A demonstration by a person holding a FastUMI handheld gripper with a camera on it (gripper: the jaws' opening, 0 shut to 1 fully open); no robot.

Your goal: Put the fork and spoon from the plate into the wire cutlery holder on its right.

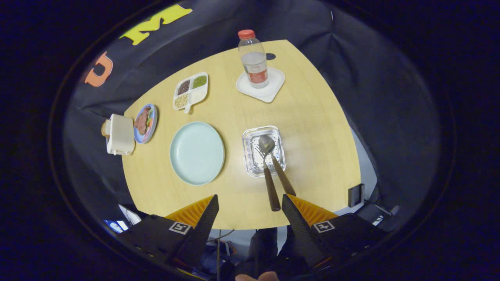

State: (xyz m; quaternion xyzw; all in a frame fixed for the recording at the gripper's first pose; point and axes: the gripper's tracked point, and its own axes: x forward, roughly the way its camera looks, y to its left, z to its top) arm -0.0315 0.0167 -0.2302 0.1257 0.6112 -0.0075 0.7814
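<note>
Since the fork [261,156] and spoon [273,160] already stand in the wire cutlery holder [250,156] mid-frame, plate [197,152] bare, job looks done; hand-held gripper [250,208] spread, holding nothing.

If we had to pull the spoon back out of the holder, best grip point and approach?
Probably the spoon by its dark wooden handle, near the free end that sticks up out of the wire cutlery holder, coming from above. The bowl sits inside the holder. The fork handle lies close alongside, so the jaws should straddle only the spoon's. The gripper is open and holds nothing.
</note>
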